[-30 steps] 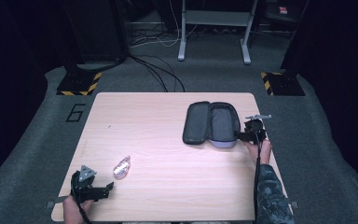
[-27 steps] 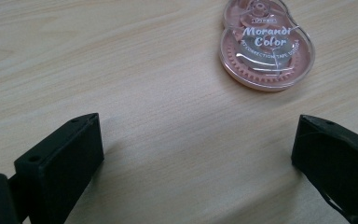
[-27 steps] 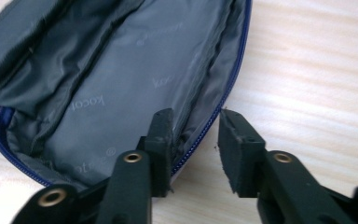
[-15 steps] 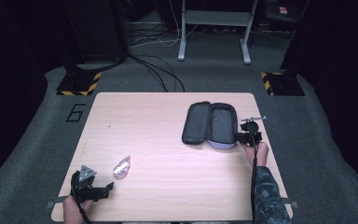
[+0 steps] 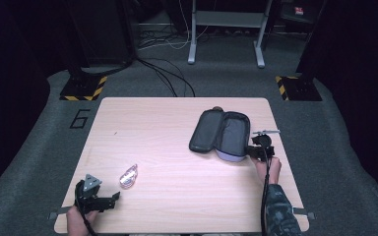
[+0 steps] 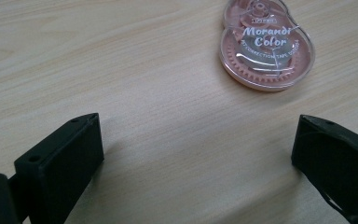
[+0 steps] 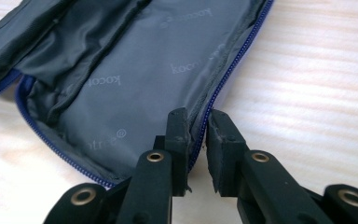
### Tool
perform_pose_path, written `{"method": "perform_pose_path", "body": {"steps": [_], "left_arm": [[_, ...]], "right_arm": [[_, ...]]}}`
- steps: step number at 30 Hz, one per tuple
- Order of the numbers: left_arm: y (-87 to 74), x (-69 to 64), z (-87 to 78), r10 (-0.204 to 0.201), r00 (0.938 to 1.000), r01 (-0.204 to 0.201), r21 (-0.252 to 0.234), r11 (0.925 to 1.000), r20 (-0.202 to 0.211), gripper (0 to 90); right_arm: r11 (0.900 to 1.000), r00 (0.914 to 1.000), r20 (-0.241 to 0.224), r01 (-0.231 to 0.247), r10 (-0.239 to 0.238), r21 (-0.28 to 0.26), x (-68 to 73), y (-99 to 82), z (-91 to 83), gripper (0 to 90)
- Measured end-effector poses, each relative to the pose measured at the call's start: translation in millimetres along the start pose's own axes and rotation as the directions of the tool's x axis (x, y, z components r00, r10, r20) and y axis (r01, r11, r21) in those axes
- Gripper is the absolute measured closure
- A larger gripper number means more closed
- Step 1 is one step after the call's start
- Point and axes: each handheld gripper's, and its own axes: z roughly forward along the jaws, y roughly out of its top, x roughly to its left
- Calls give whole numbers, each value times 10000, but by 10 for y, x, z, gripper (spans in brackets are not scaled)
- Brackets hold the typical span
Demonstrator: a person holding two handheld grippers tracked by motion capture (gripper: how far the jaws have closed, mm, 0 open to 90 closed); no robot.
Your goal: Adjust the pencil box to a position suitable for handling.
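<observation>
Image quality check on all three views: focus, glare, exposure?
High view: soft, low detail; the pale wooden table is lit and the room beyond is almost black. Left gripper view: sharp on the clear pink correction tape dispenser, whose lid catches glare; the black jaws blur. Right gripper view: the open dark zipped fabric case is sharp near the jaws and soft farther off.
</observation>
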Motion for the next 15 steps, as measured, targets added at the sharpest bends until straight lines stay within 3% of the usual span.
{"method": "perform_pose_path", "body": {"steps": [9, 13, 15], "left_arm": [[0, -1, 1, -13, 10000, 13, -5, 10000, -3, 21], [0, 0, 0, -2, 10000, 2, 0, 10000, -1, 21], [0, 0, 0, -7, 10000, 7, -3, 10000, 0, 21]], "right_arm": [[9998, 9989, -470, -31, 22, -184, 263, -175, -105, 747], [9997, 9983, -585, 9, -23, -235, 291, -208, -154, 636], [9987, 9994, -355, -32, 14, -508, 223, -150, -192, 556]]}}
